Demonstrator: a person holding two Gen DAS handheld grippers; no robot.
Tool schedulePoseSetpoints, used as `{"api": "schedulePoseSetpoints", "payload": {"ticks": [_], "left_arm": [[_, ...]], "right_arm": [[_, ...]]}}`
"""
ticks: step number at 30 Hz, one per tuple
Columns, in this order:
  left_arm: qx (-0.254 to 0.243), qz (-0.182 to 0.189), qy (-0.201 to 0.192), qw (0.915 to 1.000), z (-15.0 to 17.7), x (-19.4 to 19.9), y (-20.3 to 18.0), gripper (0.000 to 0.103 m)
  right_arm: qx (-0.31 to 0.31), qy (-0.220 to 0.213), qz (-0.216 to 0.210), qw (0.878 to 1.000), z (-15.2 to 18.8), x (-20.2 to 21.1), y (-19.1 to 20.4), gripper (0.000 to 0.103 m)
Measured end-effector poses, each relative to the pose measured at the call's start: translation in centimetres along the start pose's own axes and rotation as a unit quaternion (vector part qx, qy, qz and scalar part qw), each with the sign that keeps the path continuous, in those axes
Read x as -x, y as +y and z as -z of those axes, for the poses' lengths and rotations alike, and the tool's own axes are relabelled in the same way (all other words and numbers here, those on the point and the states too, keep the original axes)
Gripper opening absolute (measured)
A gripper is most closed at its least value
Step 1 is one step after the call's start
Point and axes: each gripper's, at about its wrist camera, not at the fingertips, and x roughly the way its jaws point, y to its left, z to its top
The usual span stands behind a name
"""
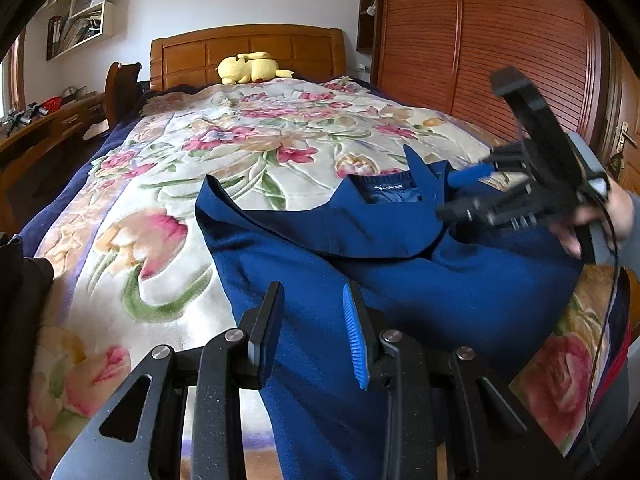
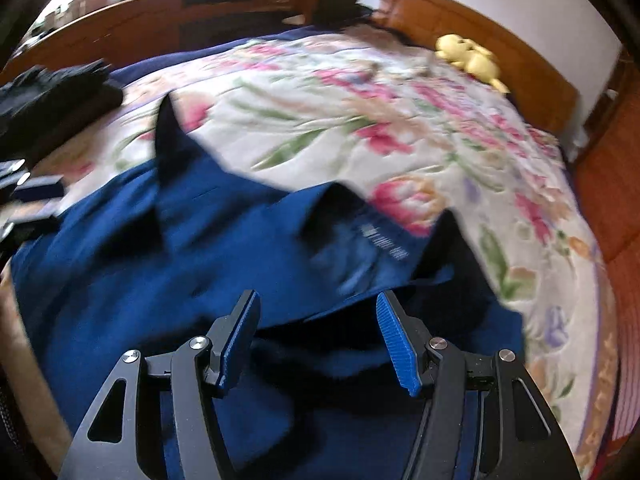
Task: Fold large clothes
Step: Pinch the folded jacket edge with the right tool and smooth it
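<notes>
1. Left wrist view: navy blue coat (image 1: 360, 248) lies spread on the floral blanket (image 1: 224, 152) at the near end of the bed, collar and inner label facing the headboard (image 1: 248, 54). Left gripper (image 1: 314, 332) hovers over the coat's near-left part, jaws apart, nothing between the pads. Right gripper (image 1: 472, 192) sits by the collar on the right, motion-blurred; its opening is hard to read here. Yellow plush toy (image 1: 250, 67) rests against the headboard, well apart from the work.

2. Right wrist view: right gripper (image 2: 316, 340) above the coat (image 2: 200, 248), just short of the collar region, jaws wide apart, empty. Frame is blurred, so exact cloth edges are uncertain. Dark folded clothes (image 2: 52, 100) lie at the blanket's far-left side.

3. Judgement: step in hand looks like taking hold before a fold. To do it well, close each claw on a single outer edge, shoulder and front side, not on bunched layers; lift evenly, keep the collar flat, and smooth the lapel creases first.
</notes>
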Motion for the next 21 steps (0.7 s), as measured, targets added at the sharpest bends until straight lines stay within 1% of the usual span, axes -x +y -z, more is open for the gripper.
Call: {"api": "schedulePoseSetpoints", "payload": {"ticks": [3,7,9,15,21], "left_arm": [[0.0,0.0,0.0,1.0,0.0,0.0,0.0,0.031],[0.002,0.0,0.001,1.0,0.0,-0.1,0.2,0.031],[0.003,0.0,0.001,1.0,0.0,0.0,0.3,0.031],[0.005,0.0,0.001,1.0,0.0,-0.1,0.6,0.031],[0.007,-0.001,0.002,1.0,0.1,-0.1,0.8,0.031]], "right_arm": [[0.015,0.003,-0.02,1.0,0.3,-0.1,1.3,0.062],[0.032,0.002,-0.03,0.999,0.4,-0.2,2.1,0.062],[0.035,0.0,-0.046,0.998,0.2,-0.2,2.2,0.062],[0.038,0.001,-0.054,0.998,0.2,-0.9,2.5,0.062],[0.054,0.018,-0.051,0.997,-0.6,-2.9,3.0,0.062]]}}
